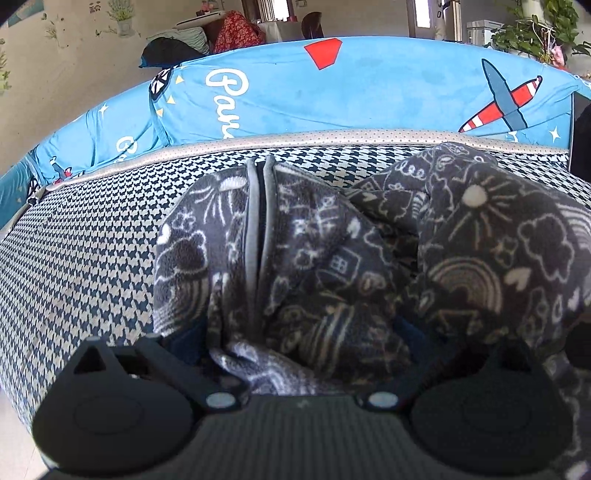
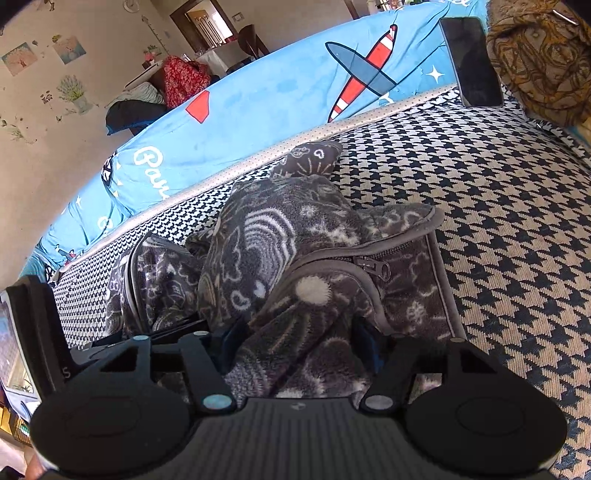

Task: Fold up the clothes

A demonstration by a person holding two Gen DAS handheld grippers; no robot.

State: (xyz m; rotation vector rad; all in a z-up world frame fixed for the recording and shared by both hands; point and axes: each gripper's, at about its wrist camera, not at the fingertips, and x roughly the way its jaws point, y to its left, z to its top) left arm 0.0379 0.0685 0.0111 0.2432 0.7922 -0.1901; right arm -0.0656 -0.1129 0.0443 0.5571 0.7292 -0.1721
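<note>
Grey fleece jacket [image 2: 295,258] with doodle print, bunched, zipper partly open

Before me lies a houndstooth cushion [image 1: 92,236], dark blue on cream, edged along its far side with a pale dotted border [image 1: 332,138]. Behind it rises a bright blue cover [image 1: 369,92] printed with a red-and-white striped aeroplane [image 1: 506,99], white script and small stars. To my right a dark phone [image 2: 471,61] leans upright against that cover, with a brown patterned cloth [image 2: 543,59] bunched beside it. Beyond, the cream wall [image 1: 55,92] carries flower stickers [image 1: 123,14] and small pictures [image 2: 16,57]. A red floral cloth [image 2: 183,79] drapes over furniture further back, near an open doorway [image 2: 205,22]. Leafy plants [image 1: 535,33] stand in daylight at far right.
</note>
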